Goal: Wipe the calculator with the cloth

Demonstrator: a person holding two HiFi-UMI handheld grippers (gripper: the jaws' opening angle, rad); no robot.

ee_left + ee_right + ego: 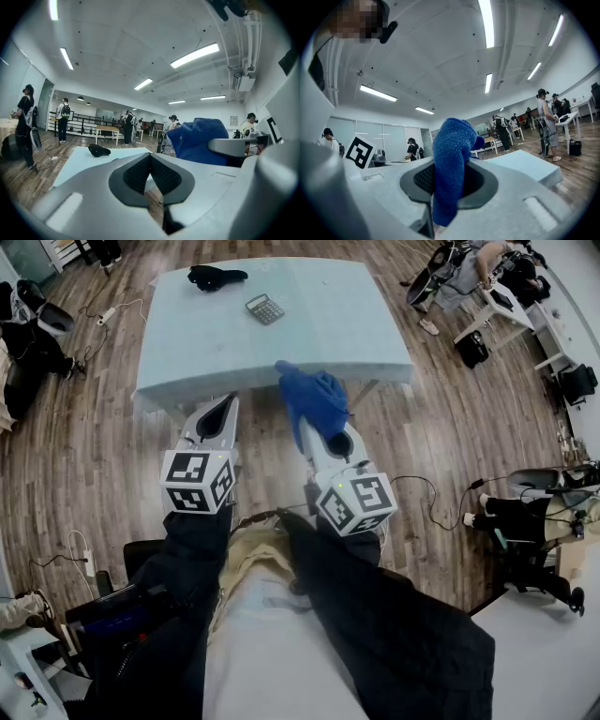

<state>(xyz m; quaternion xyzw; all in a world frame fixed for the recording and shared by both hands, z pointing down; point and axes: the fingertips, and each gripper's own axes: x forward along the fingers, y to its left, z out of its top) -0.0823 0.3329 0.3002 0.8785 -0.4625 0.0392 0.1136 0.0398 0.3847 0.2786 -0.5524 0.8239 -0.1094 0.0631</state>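
One view only, the head view, shows the calculator [265, 308].

Calculator [265, 308] keys too small to read; dark obj [217, 277] at upper left of desk [356, 343] unclear; cloth [314, 401] hides right gripper [317, 420] tips.

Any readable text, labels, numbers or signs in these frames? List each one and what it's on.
Nothing can be read in any view.
On the calculator: keys and display are too small to read.
On the left cube and right cube: only black-and-white square marker patterns, no letters or digits.
On the wall sign in the left gripper view: too small and blurred to read.
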